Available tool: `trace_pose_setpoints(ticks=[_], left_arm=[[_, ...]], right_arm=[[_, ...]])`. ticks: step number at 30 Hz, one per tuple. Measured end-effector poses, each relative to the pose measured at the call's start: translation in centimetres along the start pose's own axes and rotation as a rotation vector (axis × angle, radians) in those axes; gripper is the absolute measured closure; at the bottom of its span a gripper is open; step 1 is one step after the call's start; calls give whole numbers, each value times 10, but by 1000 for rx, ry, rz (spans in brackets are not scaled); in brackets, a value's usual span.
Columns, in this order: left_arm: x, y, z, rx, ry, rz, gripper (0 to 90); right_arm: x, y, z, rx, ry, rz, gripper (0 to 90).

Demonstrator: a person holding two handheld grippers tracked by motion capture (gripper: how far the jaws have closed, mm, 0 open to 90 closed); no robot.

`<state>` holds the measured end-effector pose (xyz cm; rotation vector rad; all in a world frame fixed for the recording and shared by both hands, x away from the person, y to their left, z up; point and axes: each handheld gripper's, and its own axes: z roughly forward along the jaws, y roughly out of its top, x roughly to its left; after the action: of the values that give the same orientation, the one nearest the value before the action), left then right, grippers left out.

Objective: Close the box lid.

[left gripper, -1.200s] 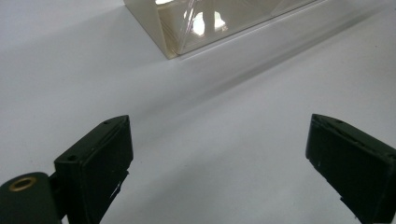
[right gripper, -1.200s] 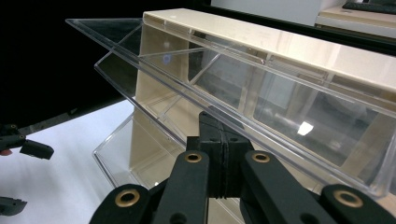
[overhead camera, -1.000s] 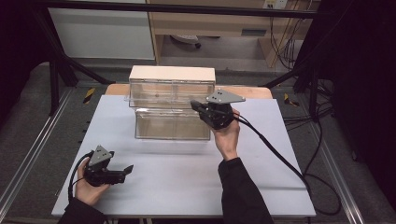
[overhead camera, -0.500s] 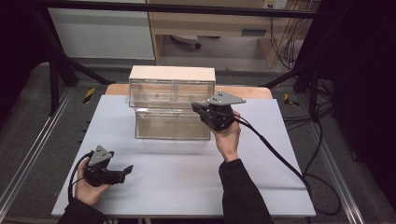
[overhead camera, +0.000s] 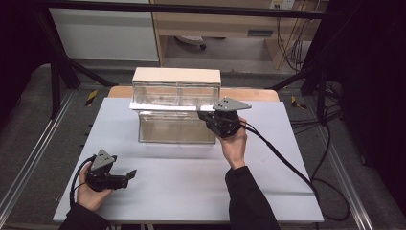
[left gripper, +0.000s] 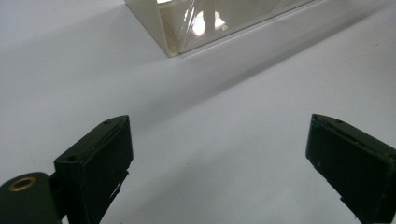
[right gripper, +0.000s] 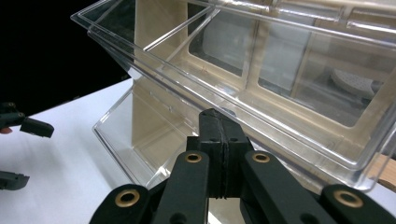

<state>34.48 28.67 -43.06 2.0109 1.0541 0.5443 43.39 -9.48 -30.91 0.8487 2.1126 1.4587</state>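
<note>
A clear plastic drawer unit (overhead camera: 176, 91) with a beige top stands at the back middle of the white table (overhead camera: 191, 191). Its lower drawer (overhead camera: 176, 128) is pulled out toward me. The upper drawer (right gripper: 280, 93) hangs out tilted, its front rim running across the right gripper view. My right gripper (overhead camera: 206, 117) is at that rim's right end. There the right gripper (right gripper: 219, 116) is shut, pads pressed together, tips against the rim's underside. My left gripper (overhead camera: 127, 177) rests open near the table's front left. Between the spread jaws of the left gripper (left gripper: 219, 158) lies bare table.
The right gripper's black cable (overhead camera: 287, 163) trails over the table's right side to the floor. Metal rails (overhead camera: 28, 158) run along both sides of the table. A corner of the lower drawer (left gripper: 187, 28) lies well ahead of the left gripper. The left gripper (right gripper: 21, 153) shows far off.
My right gripper has shifted very slightly to the right at the drawer rim. The left gripper has stayed where it was.
</note>
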Motion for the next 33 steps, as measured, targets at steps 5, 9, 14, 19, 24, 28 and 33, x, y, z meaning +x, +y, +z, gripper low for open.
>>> trace_pose_setpoints(ticks=[5,9,14,19,24,28,33], left_arm=[[0,0,0,5,-1,7,73],[0,0,0,6,-1,6,73],[1,-1,0,6,-6,2,72],[1,-1,1,6,-7,-4,72],[1,-2,1,14,-8,-3,72],[1,-2,2,16,-6,-2,71],[0,-2,3,24,-9,0,70]], right_arm=[[2,-4,3,20,-6,0,900],[5,-8,0,25,-3,-14,900],[2,-14,-13,36,-3,-5,845],[-6,-25,-27,58,2,26,626],[-19,-45,-42,86,-19,67,374],[-29,-63,-53,129,-13,96,223],[-39,-89,-66,148,-9,144,102]])
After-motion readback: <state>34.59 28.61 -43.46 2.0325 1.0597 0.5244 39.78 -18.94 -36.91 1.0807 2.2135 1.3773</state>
